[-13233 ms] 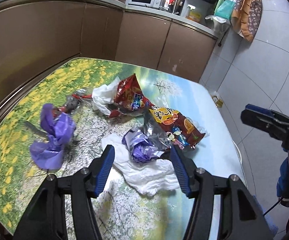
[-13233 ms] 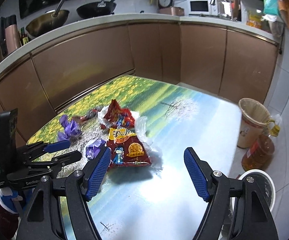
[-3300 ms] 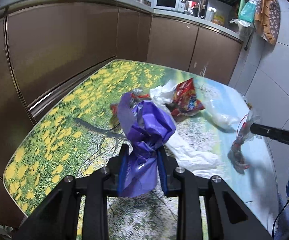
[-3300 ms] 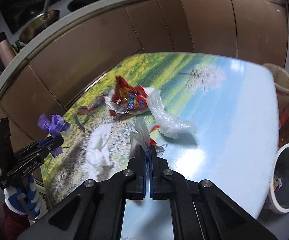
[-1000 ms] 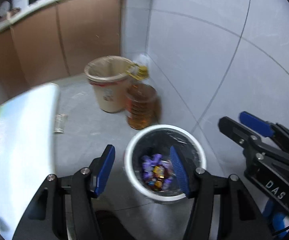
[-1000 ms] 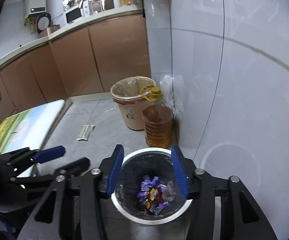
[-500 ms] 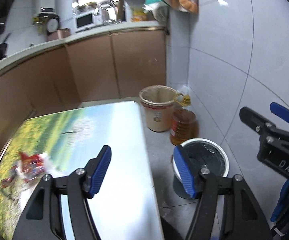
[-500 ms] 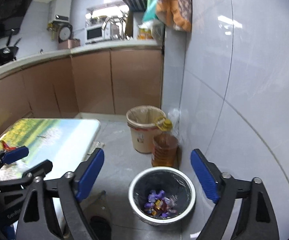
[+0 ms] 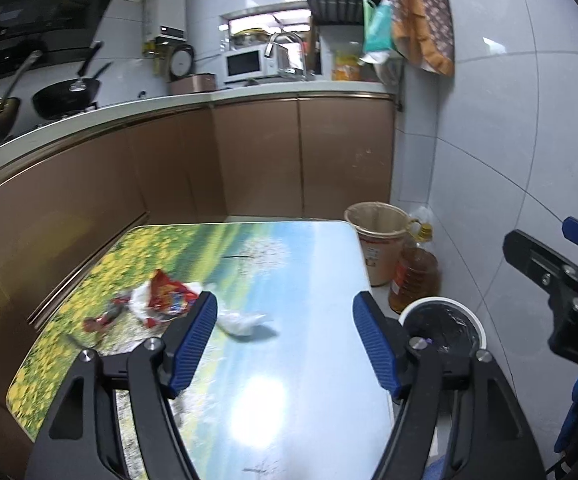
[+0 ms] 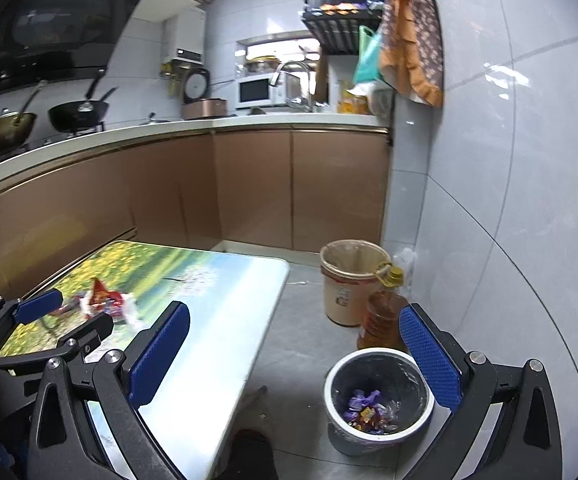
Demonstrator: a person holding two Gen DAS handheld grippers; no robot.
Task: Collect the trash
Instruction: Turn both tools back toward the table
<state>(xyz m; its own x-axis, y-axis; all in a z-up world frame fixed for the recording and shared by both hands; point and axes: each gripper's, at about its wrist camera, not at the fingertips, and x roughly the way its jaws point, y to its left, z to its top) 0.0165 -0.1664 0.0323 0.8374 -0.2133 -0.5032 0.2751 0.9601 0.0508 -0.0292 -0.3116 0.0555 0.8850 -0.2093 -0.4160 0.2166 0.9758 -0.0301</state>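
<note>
My left gripper (image 9: 285, 342) is open and empty, held over the near end of the flower-print table (image 9: 289, 264). On the table's left part lie a red snack bag (image 9: 166, 294), a crumpled clear plastic bag (image 9: 241, 320) and a small red wrapper (image 9: 101, 318). My right gripper (image 10: 295, 354) is open and empty above the floor, with the white trash bin (image 10: 379, 398) below it; purple and coloured wrappers (image 10: 365, 406) lie inside. The bin also shows in the left wrist view (image 9: 443, 320). The snack bag shows in the right wrist view (image 10: 103, 298).
A beige lined bucket (image 10: 353, 284) and an amber oil jug (image 10: 383, 318) stand by the tiled wall beyond the bin. Brown cabinets (image 9: 249, 160) run behind the table. My foot (image 10: 253, 456) is on the grey floor beside the table edge.
Both grippers have swung up and away from the bin toward the table. The left view now faces the table with its remaining trash; both stay open and empty.
</note>
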